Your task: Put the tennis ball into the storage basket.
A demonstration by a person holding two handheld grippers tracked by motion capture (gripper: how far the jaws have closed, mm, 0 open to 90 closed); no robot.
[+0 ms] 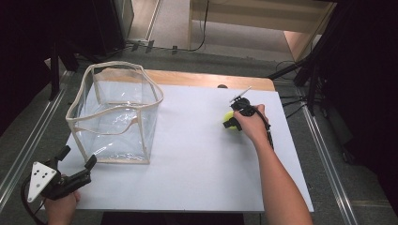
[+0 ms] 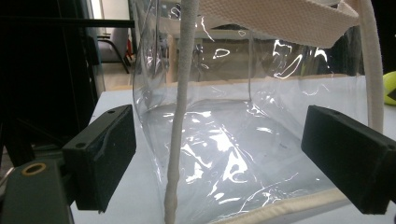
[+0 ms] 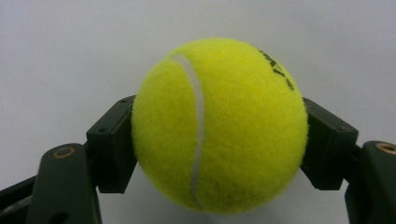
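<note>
White sheeting covers your worktop [image 1: 197, 154]. Your right gripper [image 3: 219, 140] clamps the tennis ball [image 3: 219, 126] toward the right side, while your left gripper [image 2: 224, 163] hangs wide open just before the clear bag [image 2: 224, 140].

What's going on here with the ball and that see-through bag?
A person sits at a white table with a two-jaw gripper in each hand. The right gripper has its jaws closed on a yellow tennis ball, over toward the table's right side. The left gripper is open, its jaws spread in front of a clear plastic bag with cream trim, which stands open-topped on the table's left part. The ball isn't in the bag.
</note>
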